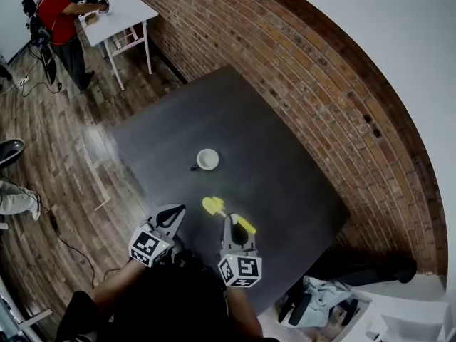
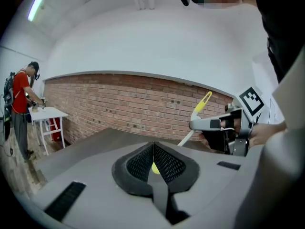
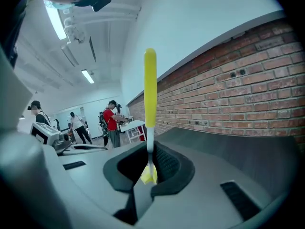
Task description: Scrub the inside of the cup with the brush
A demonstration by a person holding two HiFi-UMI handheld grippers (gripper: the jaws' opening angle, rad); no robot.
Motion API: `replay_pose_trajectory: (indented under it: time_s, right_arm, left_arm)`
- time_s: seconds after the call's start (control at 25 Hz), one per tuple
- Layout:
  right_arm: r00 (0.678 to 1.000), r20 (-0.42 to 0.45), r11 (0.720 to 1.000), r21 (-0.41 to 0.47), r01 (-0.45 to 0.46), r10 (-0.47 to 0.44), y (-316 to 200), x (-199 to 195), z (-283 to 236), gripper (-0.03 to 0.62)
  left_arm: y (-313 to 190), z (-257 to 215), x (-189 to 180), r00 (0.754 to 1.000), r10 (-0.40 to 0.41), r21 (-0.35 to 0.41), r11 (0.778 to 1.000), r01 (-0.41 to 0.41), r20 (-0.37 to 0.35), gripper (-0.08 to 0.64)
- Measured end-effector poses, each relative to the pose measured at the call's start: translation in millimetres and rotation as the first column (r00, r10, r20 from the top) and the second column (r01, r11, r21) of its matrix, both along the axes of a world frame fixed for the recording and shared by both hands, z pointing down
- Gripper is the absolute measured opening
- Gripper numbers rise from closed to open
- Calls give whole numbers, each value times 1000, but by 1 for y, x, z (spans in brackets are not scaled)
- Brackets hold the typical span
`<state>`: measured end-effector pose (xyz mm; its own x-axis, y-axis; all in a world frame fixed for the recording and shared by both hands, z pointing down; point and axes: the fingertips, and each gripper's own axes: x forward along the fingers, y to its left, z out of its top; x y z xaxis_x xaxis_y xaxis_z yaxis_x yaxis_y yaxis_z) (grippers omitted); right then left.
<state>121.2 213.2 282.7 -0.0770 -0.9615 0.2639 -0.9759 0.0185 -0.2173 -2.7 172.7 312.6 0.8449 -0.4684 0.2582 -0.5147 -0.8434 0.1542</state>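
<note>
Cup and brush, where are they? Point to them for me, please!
cup (image 1: 207, 159): head view, on its white inside.
brush (image 1: 213, 205): head view, on its yellow bristle head.

Brush (image 3: 149, 85) lower end is buried between the right gripper (image 3: 150, 168) pads, so the exact grip spot is hidden; in the head view that gripper covers its mid-handle. Cup (image 1: 207, 159) inside is too small to read, and the dark bit (image 1: 194, 167) beside it is unclear. Yellow speck (image 2: 155, 168) shows behind the pressed-together left gripper (image 2: 153, 149) jaws, can't tell what. Person in red (image 1: 63, 16) has the head cut by the top edge.
</note>
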Motion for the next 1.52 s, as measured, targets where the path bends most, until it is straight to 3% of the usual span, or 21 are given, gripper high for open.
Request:
replay_pose_trajectory:
  time_s: [0.48,0.8,1.52]
  right_arm:
    - [1000,-9,999,53,-14,15,7,-63,-23,48]
    - [998,-33,998,45,-53,54,13,-105,-21,48]
    - [991,-60,990,80,-116,121,18,-130,-29,48]
  left_arm:
    - [-5,-50,-51,996,6,45,999,-2,-85,35]
    - [-5,-47,-72,992,64,41,997,-60,-110,35]
    - [-5,-52,-95,984,118,76,991,-108,-136,35]
